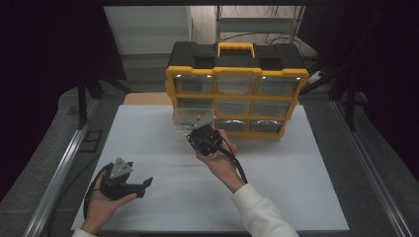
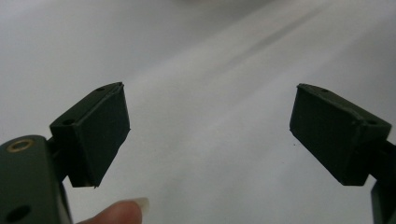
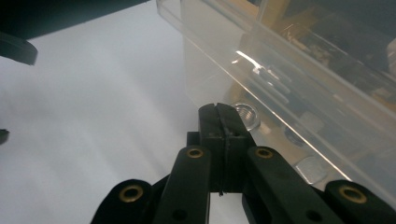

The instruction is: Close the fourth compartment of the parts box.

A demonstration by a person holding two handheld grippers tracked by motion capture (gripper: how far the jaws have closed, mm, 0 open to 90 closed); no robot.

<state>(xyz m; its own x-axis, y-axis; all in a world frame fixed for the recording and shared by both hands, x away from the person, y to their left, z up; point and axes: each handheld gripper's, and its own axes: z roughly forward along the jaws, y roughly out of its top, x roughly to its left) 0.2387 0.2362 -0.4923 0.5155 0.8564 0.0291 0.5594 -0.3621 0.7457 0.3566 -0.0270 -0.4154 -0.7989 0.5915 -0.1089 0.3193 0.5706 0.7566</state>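
Drawer [image 3: 280, 70] sits pulled out just ahead of the closed right gripper [image 3: 220, 112], left gripper [image 2: 205, 135] open, farther off.

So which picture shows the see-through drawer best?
The right gripper view: the clear drawer is close up, small metal parts visible through its wall, just beyond the shut right gripper. The high view shows it small, pulled out of the yellow organizer. The left gripper view faces the white table.

Left claw [image 2: 210, 135] agape, right claw [image 3: 221, 122] closed
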